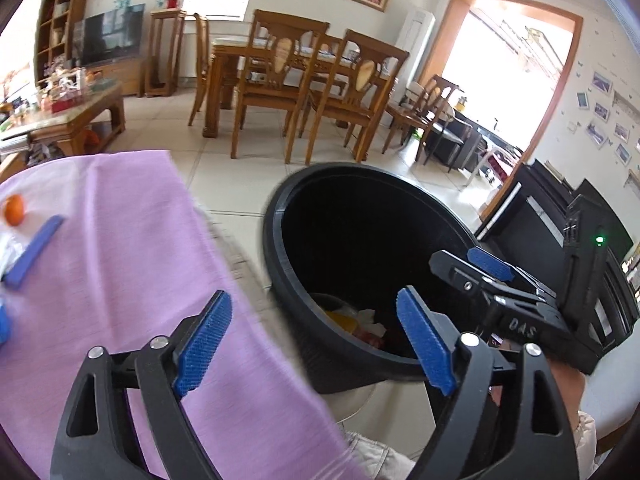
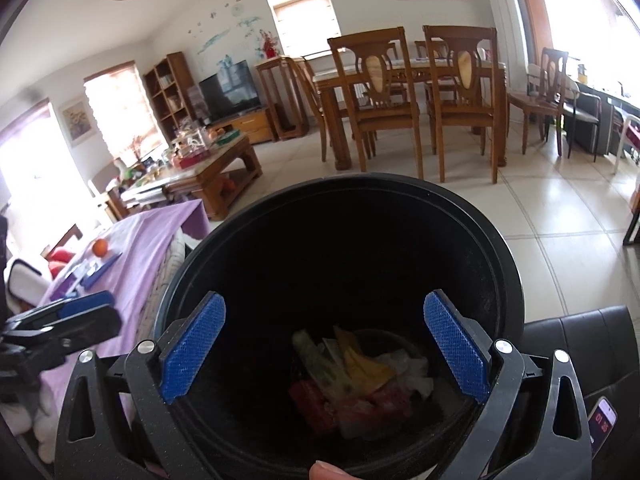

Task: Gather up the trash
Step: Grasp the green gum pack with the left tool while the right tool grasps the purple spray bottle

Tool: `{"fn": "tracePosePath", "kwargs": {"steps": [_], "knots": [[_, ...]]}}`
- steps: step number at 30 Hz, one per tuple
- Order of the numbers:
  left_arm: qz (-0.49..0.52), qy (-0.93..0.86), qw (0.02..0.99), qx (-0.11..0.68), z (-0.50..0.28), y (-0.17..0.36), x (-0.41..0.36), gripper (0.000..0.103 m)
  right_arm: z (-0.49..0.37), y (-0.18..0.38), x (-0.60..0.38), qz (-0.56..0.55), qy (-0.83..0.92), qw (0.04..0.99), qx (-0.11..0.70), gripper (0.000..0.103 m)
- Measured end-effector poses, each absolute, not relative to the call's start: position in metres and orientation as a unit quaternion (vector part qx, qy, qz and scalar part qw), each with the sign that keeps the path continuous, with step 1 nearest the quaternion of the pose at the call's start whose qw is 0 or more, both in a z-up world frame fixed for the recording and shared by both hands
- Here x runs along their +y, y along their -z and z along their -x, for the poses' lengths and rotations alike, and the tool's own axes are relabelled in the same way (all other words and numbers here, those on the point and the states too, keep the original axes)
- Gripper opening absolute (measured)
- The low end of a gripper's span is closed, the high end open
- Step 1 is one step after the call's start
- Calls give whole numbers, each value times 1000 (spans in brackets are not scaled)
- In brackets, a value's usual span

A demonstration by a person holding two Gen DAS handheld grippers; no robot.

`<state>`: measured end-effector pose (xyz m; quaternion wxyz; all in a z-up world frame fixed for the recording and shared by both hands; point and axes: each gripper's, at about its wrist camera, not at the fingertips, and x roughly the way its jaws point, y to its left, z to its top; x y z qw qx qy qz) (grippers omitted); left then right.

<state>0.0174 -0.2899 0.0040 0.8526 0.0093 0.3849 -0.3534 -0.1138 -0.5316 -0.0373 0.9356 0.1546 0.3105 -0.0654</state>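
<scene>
A black round bin [image 2: 504,248] fills the right wrist view, with crumpled trash [image 2: 360,376] in yellow, white, green and red at its bottom. My right gripper [image 2: 325,308] hangs open over the bin's mouth, nothing between its blue pads. In the left wrist view the bin [image 1: 280,272] stands just right of a table under a purple cloth [image 1: 132,248]. My left gripper [image 1: 316,320] is open and empty, over the gap between the cloth's edge and the bin's rim. The right gripper [image 1: 490,264] reaches in over the far rim. On the cloth lie an orange [image 1: 14,210] and a blue strip [image 1: 34,252].
A wooden dining table with chairs [image 1: 312,80] stands across the tiled floor, and a cluttered coffee table [image 2: 208,168] lies to the left. A phone [image 2: 602,424] rests on a black seat by the bin. Dark furniture [image 1: 560,216] stands at the right. A thumb [image 2: 326,472] shows at the bin's near rim.
</scene>
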Motion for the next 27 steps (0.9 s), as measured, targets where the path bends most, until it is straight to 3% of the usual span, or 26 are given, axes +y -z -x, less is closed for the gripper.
{"fn": "tracePosePath", "kwargs": {"steps": [11, 20, 22, 25, 27], "knots": [[19, 301, 885, 356, -11, -17, -187, 85, 93, 6, -461, -137, 12, 942, 307, 98], [78, 186, 918, 340, -57, -14, -42, 83, 56, -13, -360, -120, -77, 938, 316, 98], [70, 173, 917, 352, -73, -9, -24, 57, 45, -17, -339, -131, -100, 933, 320, 93], [46, 171, 905, 386, -99, 3, -13, 46, 28, -24, -307, -134, -128, 927, 326, 93], [13, 177, 899, 399, -110, 9, -15, 43, 13, -27, -283, -135, -143, 921, 336, 93]]}}
